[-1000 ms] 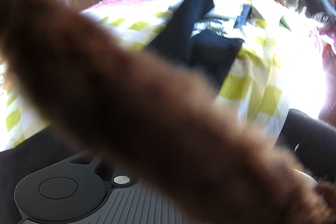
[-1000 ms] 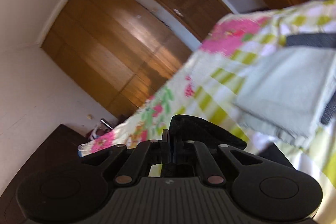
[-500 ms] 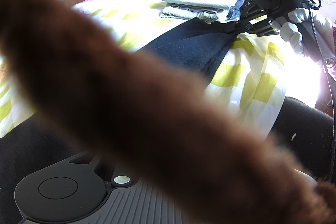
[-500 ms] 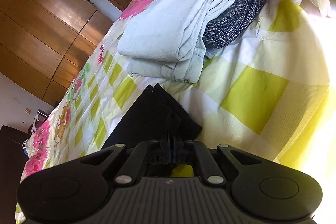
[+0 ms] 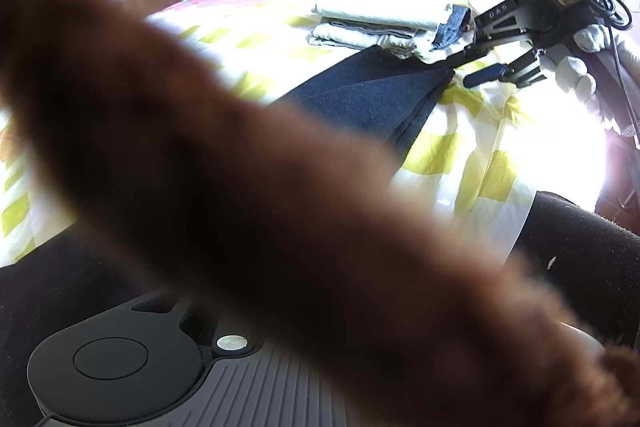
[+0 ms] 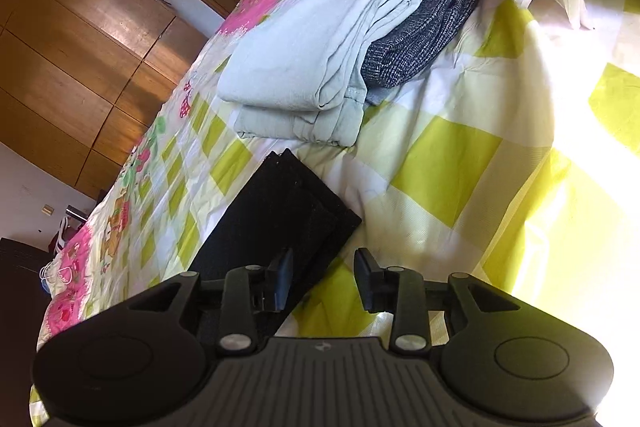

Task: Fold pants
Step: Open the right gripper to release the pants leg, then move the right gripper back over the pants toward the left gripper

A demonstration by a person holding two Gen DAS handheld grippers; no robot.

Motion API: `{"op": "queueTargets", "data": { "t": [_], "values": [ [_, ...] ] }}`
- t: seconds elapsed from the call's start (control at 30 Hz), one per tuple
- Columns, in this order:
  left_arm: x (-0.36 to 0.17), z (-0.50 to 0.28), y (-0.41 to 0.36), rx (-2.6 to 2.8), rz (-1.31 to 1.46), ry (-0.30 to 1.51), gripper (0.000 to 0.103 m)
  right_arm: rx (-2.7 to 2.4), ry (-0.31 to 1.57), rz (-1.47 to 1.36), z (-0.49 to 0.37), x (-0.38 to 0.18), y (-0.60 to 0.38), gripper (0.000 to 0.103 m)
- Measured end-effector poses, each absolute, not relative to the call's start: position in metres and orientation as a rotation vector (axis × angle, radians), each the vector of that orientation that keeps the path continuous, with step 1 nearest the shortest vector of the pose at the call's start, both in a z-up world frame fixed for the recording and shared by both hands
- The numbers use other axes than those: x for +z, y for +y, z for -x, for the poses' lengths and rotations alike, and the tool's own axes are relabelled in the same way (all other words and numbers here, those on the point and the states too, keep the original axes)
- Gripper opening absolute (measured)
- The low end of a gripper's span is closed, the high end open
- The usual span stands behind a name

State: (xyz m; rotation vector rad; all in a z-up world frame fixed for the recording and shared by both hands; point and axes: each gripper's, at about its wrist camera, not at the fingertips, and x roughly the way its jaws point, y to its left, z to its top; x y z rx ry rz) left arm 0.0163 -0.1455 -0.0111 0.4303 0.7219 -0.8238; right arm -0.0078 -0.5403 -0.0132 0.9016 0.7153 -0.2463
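Clearly folded, the dark pants lie flat on the bed as a layered, near-black rectangle, their stacked edges showing along one side and meeting at a squared corner. From the left wrist view the same pants look dark navy with a fine speckled weave, spread over the yellow-and-white checked cover, with a diagonal crease running across the upper layer.

Seen from its own camera, the right gripper stands with its jaws spread apart, nothing between them. The corner of the pants lies just ahead of the left fingertip and slightly to that side, and the cloth runs back under that finger; whether the finger touches the fabric cannot be told. The left wrist view shows the right gripper just beside the far corner of the pants, one finger at the cloth's edge and the other apart from it over the cover, held by a hand in a pale glove.

Beyond the pants sits a stack of folded clothes, pale green on top of a grey knit piece, close to the pants but not touching them.

As for the left gripper, a blurred brown furry sleeve crosses the lens and hides its fingers, so its state cannot be told.
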Motion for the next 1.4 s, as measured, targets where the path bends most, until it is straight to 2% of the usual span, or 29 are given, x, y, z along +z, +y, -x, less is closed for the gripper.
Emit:
{"op": "queueTargets", "data": {
  "t": [0.17, 0.23, 0.27, 0.3, 0.4, 0.5, 0.57, 0.7, 0.83, 0.97, 1.13, 1.4],
  "values": [
    [-0.010, -0.016, -0.137, -0.796, -0.420, 0.728, 0.022, -0.224, 0.713, -0.914, -0.016, -0.022, -0.531, 0.056],
    [-0.010, -0.016, -0.134, -0.789, -0.415, 0.732, 0.022, -0.239, 0.712, -0.905, -0.023, -0.026, -0.527, 0.032],
    [-0.010, -0.016, -0.133, -0.786, -0.416, 0.734, 0.023, -0.245, 0.726, -0.929, -0.025, -0.029, -0.528, 0.024],
    [-0.010, -0.016, -0.133, -0.785, -0.417, 0.734, 0.022, -0.248, 0.720, -0.966, -0.024, -0.029, -0.531, 0.024],
    [-0.004, -0.015, -0.126, -0.782, -0.409, 0.726, 0.022, -0.216, 0.639, -0.990, -0.011, -0.012, -0.541, 0.023],
    [-0.002, -0.014, -0.121, -0.780, -0.390, 0.725, 0.024, -0.269, 0.686, -0.872, -0.010, -0.006, -0.540, 0.023],
    [-0.013, -0.018, -0.123, -0.766, -0.402, 0.755, 0.026, -0.296, 0.811, -0.826, -0.021, -0.026, -0.539, 0.022],
    [-0.020, -0.014, -0.123, -0.763, -0.434, 0.749, 0.026, -0.315, 0.757, -0.748, -0.009, -0.004, -0.530, 0.028],
    [-0.017, -0.011, -0.116, -0.760, -0.467, 0.726, 0.027, -0.277, 0.713, -0.528, 0.010, 0.032, -0.502, 0.028],
    [-0.019, -0.012, -0.111, -0.749, -0.464, 0.728, 0.027, 0.037, 0.725, -0.212, 0.007, 0.057, -0.419, 0.028],
    [-0.022, -0.015, -0.109, -0.734, -0.479, 0.722, 0.029, 0.342, 0.777, 0.161, -0.013, 0.032, -0.316, 0.028],
    [-0.016, -0.030, -0.099, -0.710, -0.364, 0.717, 0.024, 0.572, 0.767, 0.520, -0.009, 0.002, -0.254, 0.030]
  ]
}}
